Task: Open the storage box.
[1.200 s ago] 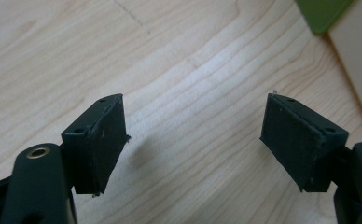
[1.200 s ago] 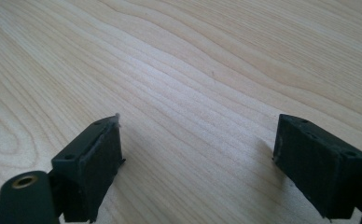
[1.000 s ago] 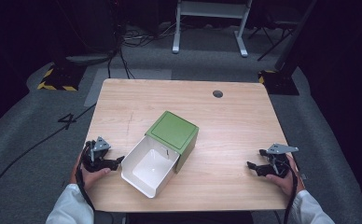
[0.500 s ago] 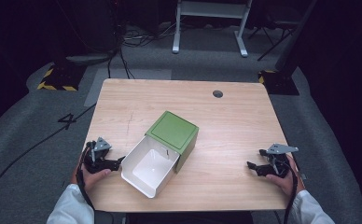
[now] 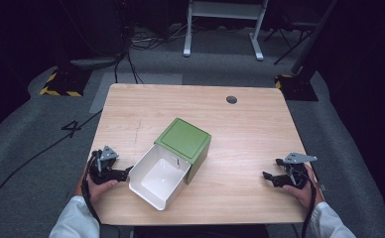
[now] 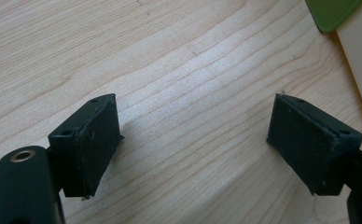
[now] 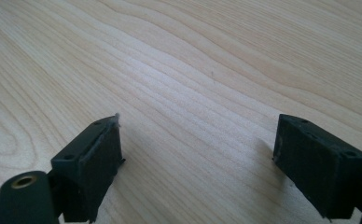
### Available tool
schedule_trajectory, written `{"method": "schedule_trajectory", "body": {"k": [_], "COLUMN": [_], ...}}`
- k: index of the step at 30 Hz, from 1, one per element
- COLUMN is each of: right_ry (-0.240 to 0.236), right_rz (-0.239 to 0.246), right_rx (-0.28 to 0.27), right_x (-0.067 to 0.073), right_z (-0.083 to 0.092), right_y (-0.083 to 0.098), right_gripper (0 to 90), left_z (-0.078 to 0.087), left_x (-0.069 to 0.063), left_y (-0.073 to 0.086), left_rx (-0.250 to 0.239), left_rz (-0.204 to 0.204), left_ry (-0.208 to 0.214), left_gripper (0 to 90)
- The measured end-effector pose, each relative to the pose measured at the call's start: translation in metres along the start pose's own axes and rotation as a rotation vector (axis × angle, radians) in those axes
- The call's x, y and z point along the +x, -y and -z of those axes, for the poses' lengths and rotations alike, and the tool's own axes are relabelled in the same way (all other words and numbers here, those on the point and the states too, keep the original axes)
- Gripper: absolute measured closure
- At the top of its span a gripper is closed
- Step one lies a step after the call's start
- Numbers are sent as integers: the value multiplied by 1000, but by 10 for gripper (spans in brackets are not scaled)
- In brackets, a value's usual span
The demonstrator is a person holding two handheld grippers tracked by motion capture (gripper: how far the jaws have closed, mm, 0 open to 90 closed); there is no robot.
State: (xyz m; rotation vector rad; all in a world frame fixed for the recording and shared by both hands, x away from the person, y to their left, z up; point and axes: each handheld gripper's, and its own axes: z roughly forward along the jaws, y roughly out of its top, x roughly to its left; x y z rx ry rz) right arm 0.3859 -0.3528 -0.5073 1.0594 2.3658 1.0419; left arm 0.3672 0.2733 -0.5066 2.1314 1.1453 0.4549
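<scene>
Near the table's (image 5: 260,124) front left corner, the left gripper (image 5: 123,173) rests in the person's hand with its fingers (image 6: 88,144) just having spread wide, nothing between them, their tips just beside the white open box (image 5: 158,178). That box lies on its side toward the front edge, left of the middle, its green lid (image 5: 183,140) hinged up behind it. Near the front right corner, well apart from the box, the right gripper (image 5: 270,177) rests on bare wood with its fingers (image 7: 90,158) spread and empty.
</scene>
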Motion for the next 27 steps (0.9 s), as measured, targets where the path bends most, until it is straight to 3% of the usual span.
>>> {"method": "schedule_trajectory", "body": {"k": [27], "right_ry": [-1], "right_rz": [-1], "right_rx": [0], "right_x": [0], "right_z": [0], "right_y": [0], "right_gripper": [154], "left_z": [0], "left_x": [-2], "left_y": [0], "left_rx": [0], "left_rz": [15], "left_ry": [-11], "left_gripper": [166]}}
